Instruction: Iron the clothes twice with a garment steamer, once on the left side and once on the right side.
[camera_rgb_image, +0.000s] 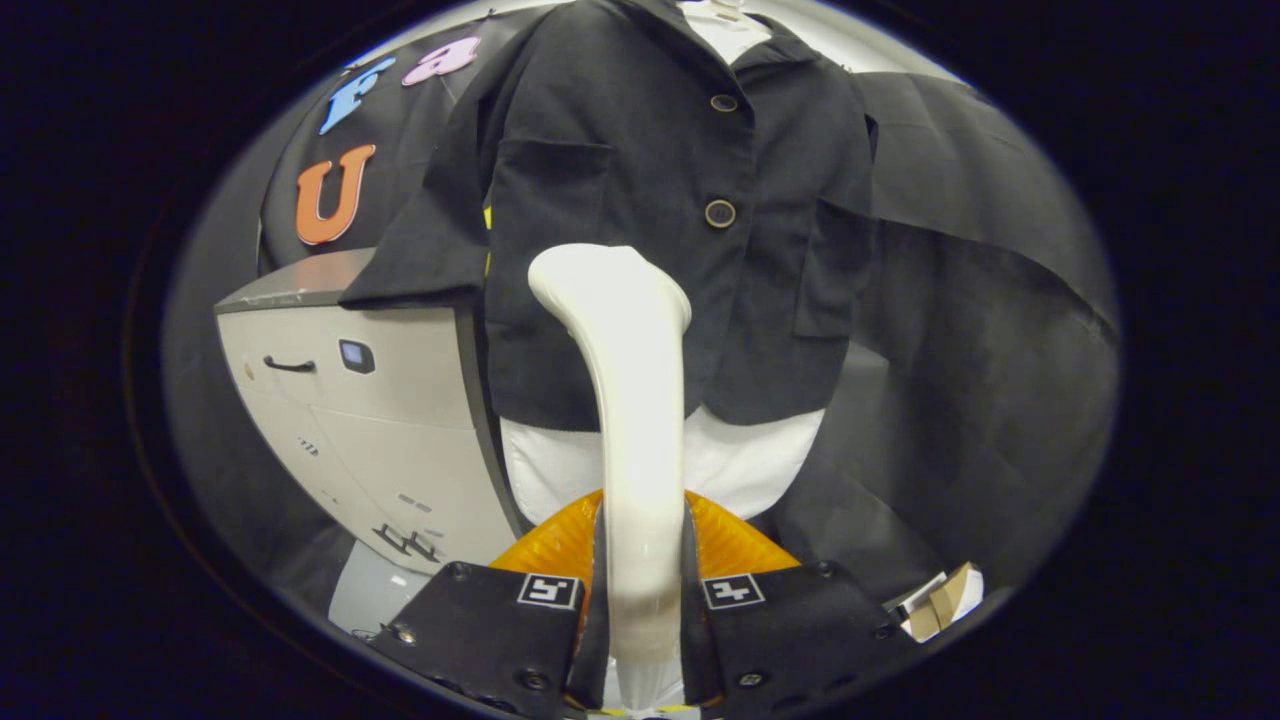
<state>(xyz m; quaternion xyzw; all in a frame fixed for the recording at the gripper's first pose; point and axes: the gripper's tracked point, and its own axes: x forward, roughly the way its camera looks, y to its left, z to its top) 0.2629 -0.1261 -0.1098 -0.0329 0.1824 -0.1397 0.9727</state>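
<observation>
Your gripper (640, 590) is clamped on the steamer (628, 400) handle, both fingers pressing its sides. The head points up at the black jacket (640, 180), which hangs just beyond over a white shirt (740, 460), beside a grey cabinet (380, 420). Whether the head touches the cloth, can't tell. Probably mid-pass: keep the head flat and close, run one straight stroke per side, and steer clear of the buttons (719, 213).

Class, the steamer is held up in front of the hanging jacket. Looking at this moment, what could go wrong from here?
1. The gripper clamps only the lower handle of the tall steamer, so its head might tip or twist during a stroke.
2. The head is near the jacket by its lower button; it could snag there.
3. The hanging jacket may swing away instead of being pressed.
</observation>
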